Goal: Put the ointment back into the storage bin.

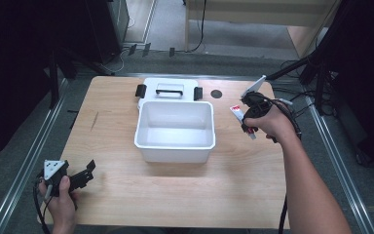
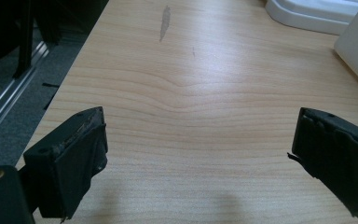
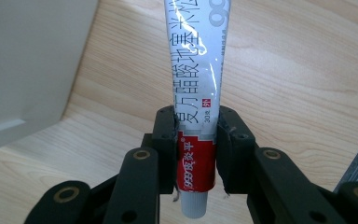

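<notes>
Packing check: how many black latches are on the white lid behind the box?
2. The left latch sits at the lid's left end, the right latch at its right end, flanking the handle. Others could be hidden behind the box.

place: looks like a lab or test room, not a home
giveaways: bare wooden desk (image 1: pixel 126 195), metal floor rails (image 1: pixel 24 165), loose cables (image 1: pixel 292 66), dark stands around

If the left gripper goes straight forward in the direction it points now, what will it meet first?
Probably the white box. The left gripper is open and faces bare table, with the box's wall ahead to the right. Depth is unclear, so it might pass just beside that wall.
</notes>
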Tool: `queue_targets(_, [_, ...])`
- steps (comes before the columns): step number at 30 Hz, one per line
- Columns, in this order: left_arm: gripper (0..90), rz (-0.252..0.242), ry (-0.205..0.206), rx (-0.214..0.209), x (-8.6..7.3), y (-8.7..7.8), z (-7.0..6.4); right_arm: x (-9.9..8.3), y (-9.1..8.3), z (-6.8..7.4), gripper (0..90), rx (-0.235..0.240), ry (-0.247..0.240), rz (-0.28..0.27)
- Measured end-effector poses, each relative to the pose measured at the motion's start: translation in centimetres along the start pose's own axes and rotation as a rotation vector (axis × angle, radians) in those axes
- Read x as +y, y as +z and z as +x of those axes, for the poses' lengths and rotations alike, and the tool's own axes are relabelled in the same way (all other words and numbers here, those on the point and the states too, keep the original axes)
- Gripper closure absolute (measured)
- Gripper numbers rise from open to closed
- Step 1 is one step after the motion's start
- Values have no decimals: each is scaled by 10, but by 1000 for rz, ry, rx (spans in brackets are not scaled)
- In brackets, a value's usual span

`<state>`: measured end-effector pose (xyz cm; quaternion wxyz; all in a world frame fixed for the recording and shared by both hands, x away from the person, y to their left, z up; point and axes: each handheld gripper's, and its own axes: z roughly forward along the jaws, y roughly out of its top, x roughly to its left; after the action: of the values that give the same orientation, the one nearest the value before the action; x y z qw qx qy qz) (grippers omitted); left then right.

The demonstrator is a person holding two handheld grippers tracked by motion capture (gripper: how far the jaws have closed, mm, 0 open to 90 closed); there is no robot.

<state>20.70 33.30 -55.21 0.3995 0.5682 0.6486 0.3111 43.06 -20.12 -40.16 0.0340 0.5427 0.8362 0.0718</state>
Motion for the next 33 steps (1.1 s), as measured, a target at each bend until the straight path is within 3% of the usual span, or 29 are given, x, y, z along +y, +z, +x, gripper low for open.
queue_targets(17, [38, 6, 6, 1, 0, 0, 0, 15, -44, 43, 723, 23, -148, -53])
queue_targets(26, [38, 8, 4, -3, 0, 1, 0, 21, -56, 73, 723, 36, -239, -76])
queue_targets(33, [38, 7, 3, -4, 0, 1, 0, 25, -60, 98, 723, 82, -336, -80])
